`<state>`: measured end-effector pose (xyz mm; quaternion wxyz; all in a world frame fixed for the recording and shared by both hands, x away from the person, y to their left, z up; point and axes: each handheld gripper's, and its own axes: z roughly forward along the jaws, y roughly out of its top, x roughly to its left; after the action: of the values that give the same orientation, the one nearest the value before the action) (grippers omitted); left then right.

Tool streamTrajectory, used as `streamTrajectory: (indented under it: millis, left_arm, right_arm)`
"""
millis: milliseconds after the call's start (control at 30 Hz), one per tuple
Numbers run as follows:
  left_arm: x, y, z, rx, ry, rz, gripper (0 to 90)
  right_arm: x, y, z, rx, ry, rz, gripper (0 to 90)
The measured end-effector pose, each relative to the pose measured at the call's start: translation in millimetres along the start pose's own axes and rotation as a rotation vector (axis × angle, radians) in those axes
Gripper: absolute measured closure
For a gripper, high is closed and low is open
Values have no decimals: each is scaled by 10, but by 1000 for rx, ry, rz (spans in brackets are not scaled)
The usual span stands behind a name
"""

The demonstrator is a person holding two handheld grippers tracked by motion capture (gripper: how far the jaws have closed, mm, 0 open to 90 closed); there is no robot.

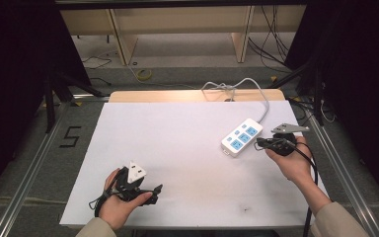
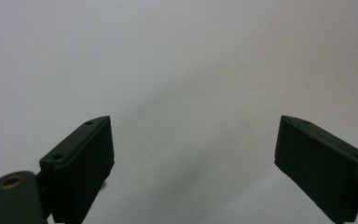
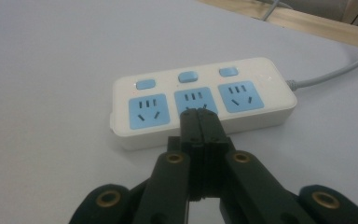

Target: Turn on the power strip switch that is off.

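Observation:
A white power strip [image 1: 242,137] with three blue sockets and three blue switches lies at the right of the white table top [image 1: 177,148]; its grey cable [image 1: 261,94] runs off the far edge. My right gripper [image 1: 260,143] sits just right of the strip, jaws pressed together with nothing between them. In the right gripper view the shut tips [image 3: 199,114] point at the strip's middle socket [image 3: 196,100] from the near side. My left gripper [image 1: 155,191] rests near the front left of the table. Its jaws stand wide apart over bare white surface, with one pad [image 2: 81,163] at the left.
A wooden board [image 1: 192,95] lies under the far edge of the white sheet. Metal rails [image 1: 34,163] run along both sides of the table. Cables [image 1: 271,39] and wooden shelf legs stand on the floor beyond. A "5" mark [image 1: 70,137] is on the floor at left.

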<state>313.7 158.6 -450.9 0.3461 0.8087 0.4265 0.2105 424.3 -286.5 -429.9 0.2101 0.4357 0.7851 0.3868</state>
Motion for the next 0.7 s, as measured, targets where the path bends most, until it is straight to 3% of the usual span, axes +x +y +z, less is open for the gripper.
streamTrajectory:
  millis: [700]
  left_arm:
    - [1,0,16,4,-4,1,116]
  right_arm:
    - [-23,154,211,21,-8,-12,900]
